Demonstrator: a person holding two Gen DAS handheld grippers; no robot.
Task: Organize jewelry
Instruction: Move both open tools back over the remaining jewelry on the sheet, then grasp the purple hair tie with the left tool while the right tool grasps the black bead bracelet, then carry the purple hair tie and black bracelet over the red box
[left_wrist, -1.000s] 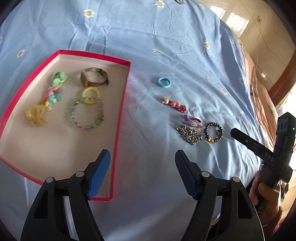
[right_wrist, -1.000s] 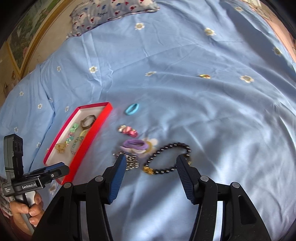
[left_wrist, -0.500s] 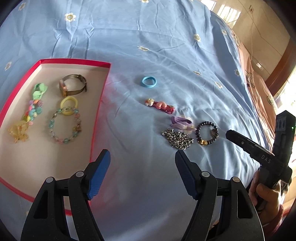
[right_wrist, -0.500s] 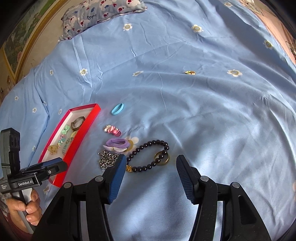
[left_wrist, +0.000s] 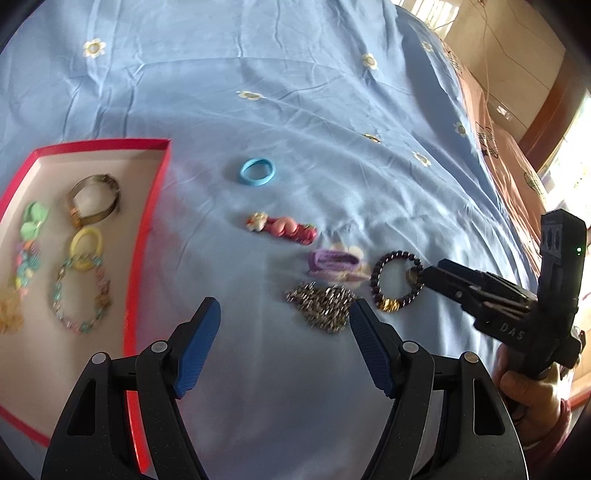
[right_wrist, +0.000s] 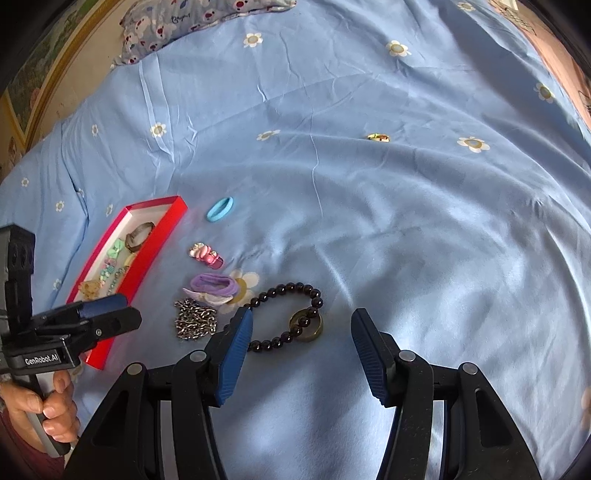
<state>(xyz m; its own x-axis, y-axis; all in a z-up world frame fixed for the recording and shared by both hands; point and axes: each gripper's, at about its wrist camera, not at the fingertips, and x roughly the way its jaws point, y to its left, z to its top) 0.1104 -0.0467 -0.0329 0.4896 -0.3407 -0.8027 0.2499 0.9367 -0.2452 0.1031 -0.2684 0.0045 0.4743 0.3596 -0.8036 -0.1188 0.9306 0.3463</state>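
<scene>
**Ana:** Progress looks like roughly half. The red tray on the left already holds a metal bangle, a yellow ring, a pastel bead bracelet, a green clip and some smaller, blurred pieces along its left side.

**Ben:** And what is left on the blue bedsheet?

**Ana:** A blue hair tie farthest out, a pink hair clip nearer, then a purple scrunchie, a silver chain and a dark bead bracelet with a brass ring on it. A small gold piece also lies far off on its own.

**Ben:** Are the claws carrying anything?

**Ana:** No. The left gripper is spread wide with nothing between its blue pads, hanging over bare sheet between the tray and the chain. The right gripper is equally wide and empty, poised low with the dark bead bracelet just ahead, its left pad overlapping the bracelet's near edge in view.

**Ben:** So that bracelet is likely next?

**Ana:** That's my guess, leaving about six pieces to move.
</scene>
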